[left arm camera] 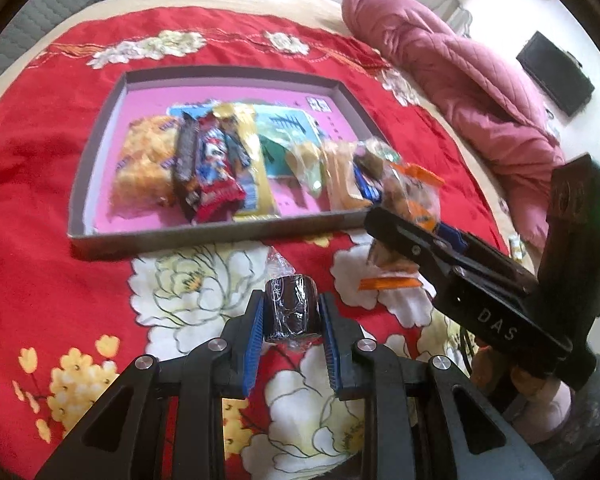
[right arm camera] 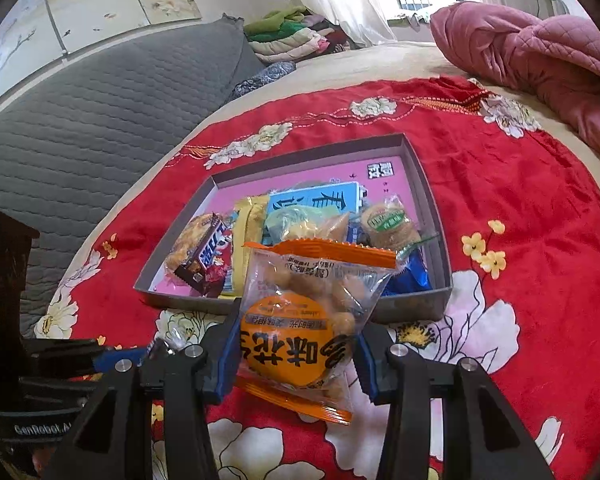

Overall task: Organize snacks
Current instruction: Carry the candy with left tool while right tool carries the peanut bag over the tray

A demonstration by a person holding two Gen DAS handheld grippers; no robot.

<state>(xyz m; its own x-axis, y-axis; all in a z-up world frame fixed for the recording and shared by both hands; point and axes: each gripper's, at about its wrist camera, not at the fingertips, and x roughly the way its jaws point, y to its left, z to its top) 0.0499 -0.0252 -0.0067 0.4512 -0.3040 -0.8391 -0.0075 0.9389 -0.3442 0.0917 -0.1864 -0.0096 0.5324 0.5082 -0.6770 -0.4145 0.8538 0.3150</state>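
Currently the left tool (left arm camera: pixel 292 320) is closed on a small dark round snack in clear wrap (left arm camera: pixel 291 307), which is pressed between its two blue pads (left arm camera: pixel 254 344) and held above the red floral bedspread (left arm camera: pixel 40 168), on the near side of the shallow grey box (left arm camera: pixel 100 152). The right tool (right arm camera: pixel 296 344) is closed on a clear packet with orange ends and a round orange label (right arm camera: pixel 300 320); nut-like pieces can be seen through the film. That packet is held upright just in front of the box's near wall (right arm camera: pixel 416 300), so that its upper edge overlaps the view of the box's contents. From the left wrist view the same packet (left arm camera: pixel 414 196) is seen at the near right corner of the box, clamped by the right tool (left arm camera: pixel 384 224).

Inside the box, which has a pink floor, several snacks are laid side by side: a yellow-orange bag (left arm camera: pixel 144 160) at the left, then a dark brown bar (left arm camera: pixel 186 160), a red wrapper (left arm camera: pixel 216 172) and a yellow packet (left arm camera: pixel 252 152). Further right, clear packets of pale biscuits (left arm camera: pixel 340 168) and a blue wrapper (right arm camera: pixel 408 276) are gathered against the near wall. A light blue printed card (right arm camera: pixel 316 200) lies beneath them towards the far side.

A pink quilted blanket (left arm camera: pixel 460 72) is bunched beyond the box on the right, and a grey quilted cover (right arm camera: pixel 80 128) lies to the left of it.
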